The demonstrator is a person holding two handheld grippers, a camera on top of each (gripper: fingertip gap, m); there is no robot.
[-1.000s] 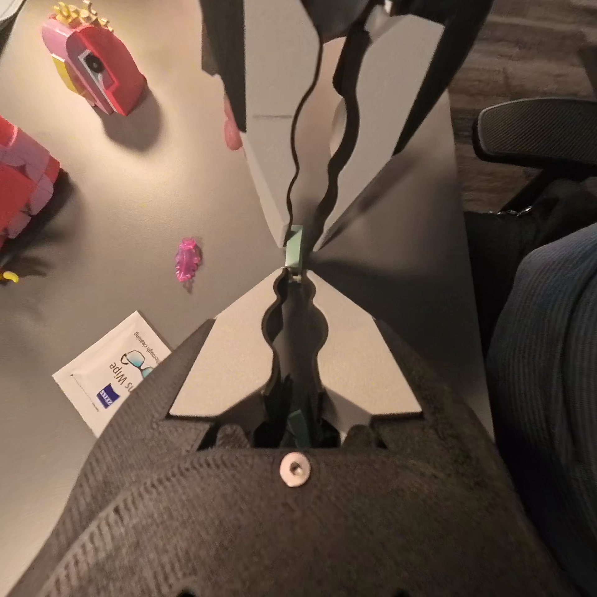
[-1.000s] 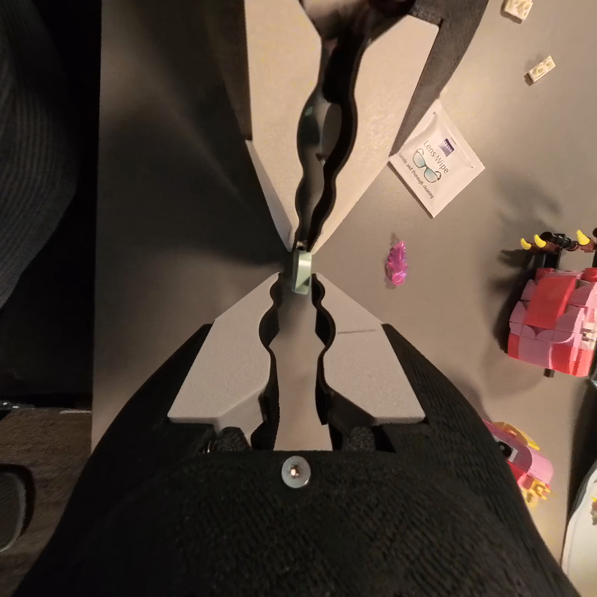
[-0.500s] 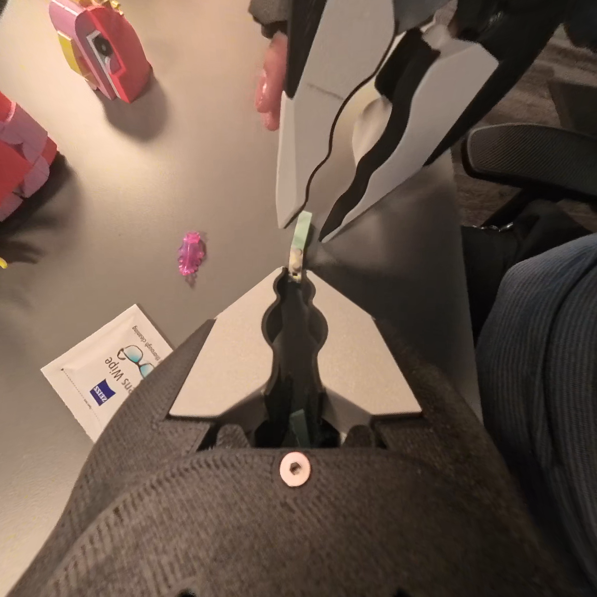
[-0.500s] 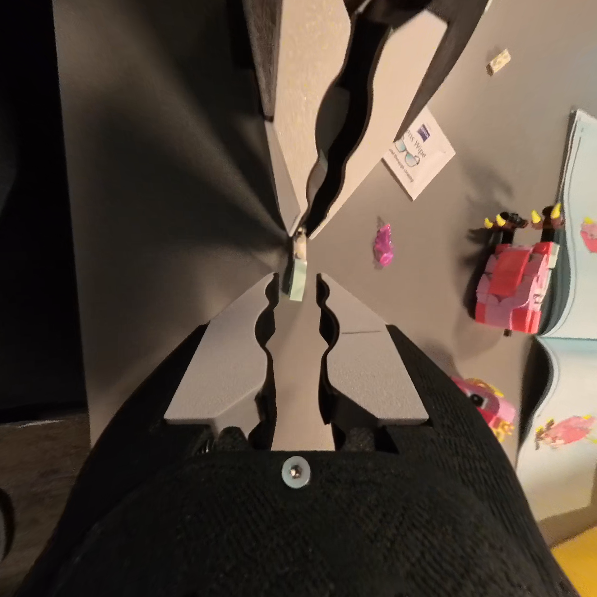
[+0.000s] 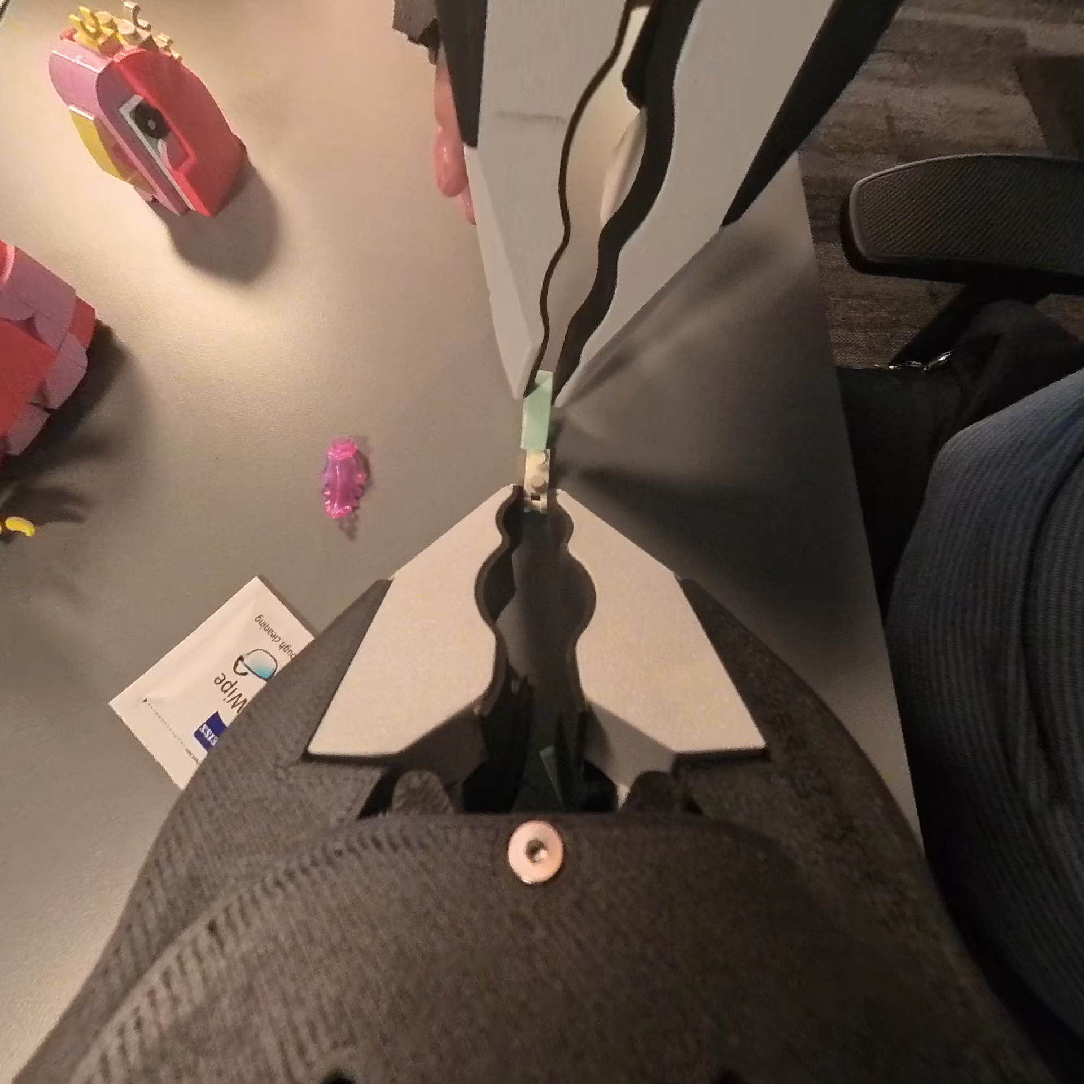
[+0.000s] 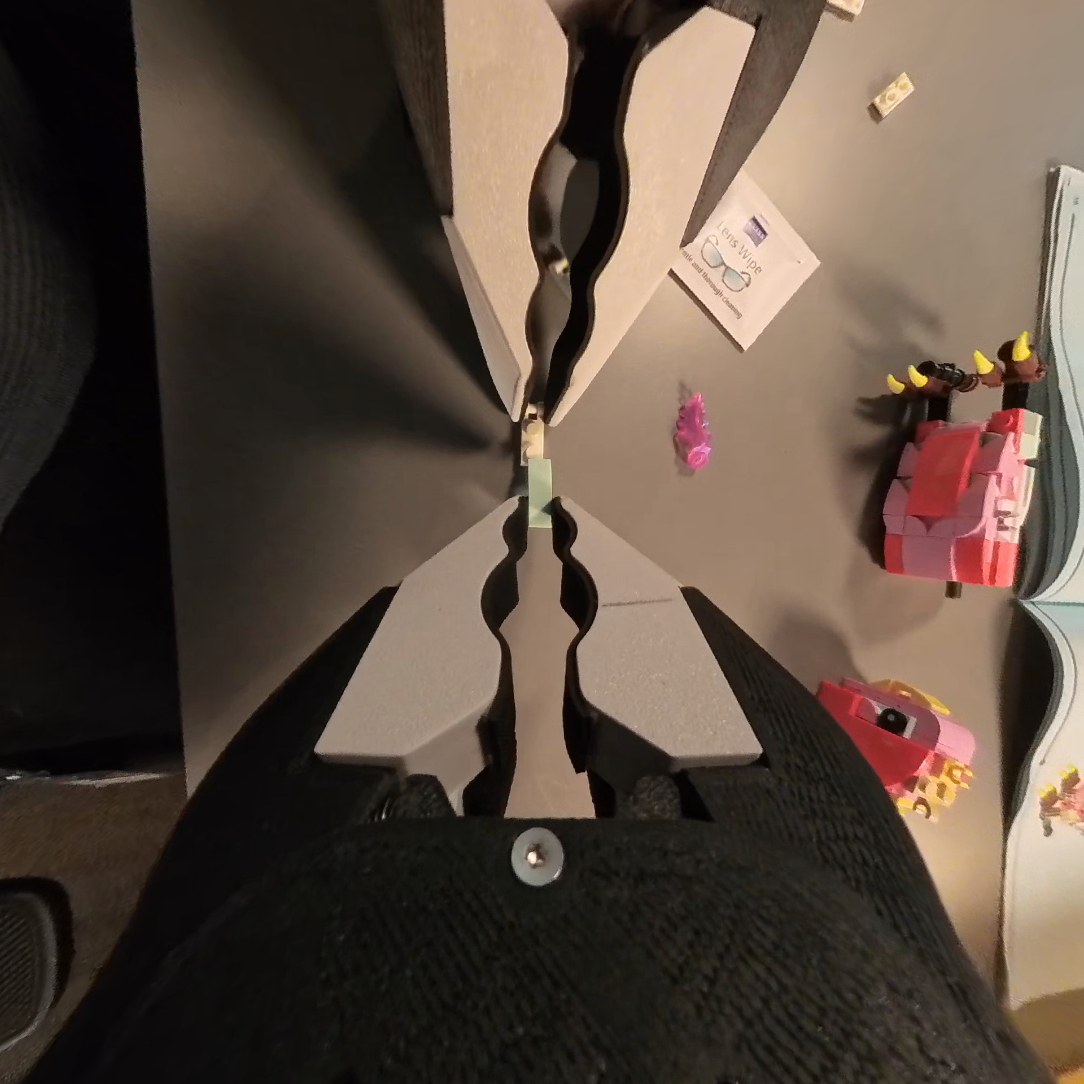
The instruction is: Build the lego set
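My two grippers meet tip to tip above the grey table [image 5: 246,363]. My left gripper [image 5: 537,498] is shut on a small cream studded plate [image 5: 538,476]. A pale green tile [image 5: 538,413] is joined to the plate's far end. My right gripper [image 6: 538,511] is shut on that green tile [image 6: 539,490]. In the right wrist view the cream plate [image 6: 532,439] runs from the tile into the left gripper's tips [image 6: 532,413]. In the left wrist view the right gripper [image 5: 542,384] comes down from the top onto the tile.
On the table lie a translucent pink piece [image 5: 345,478], a white wipe packet [image 5: 217,680], a red-pink brick bird head [image 5: 152,123] and body [image 6: 962,504]. A booklet [image 6: 1062,352] and a loose cream plate [image 6: 893,98] lie beyond. A chair arm [image 5: 962,217] and a person's leg [image 5: 997,586] are at the table edge. Only a small space, under 4 cm, lies between the two pairs of fingers. From either gripper's tips it is about 6 cm to the translucent pink piece [image 5: 345,478]. Look for it in the right wrist view [image 6: 693,427] too.
Half a second ago my right gripper stood open and tilted around the green tile; it has now straightened and closed on it. My left gripper kept its hold on the cream plate.
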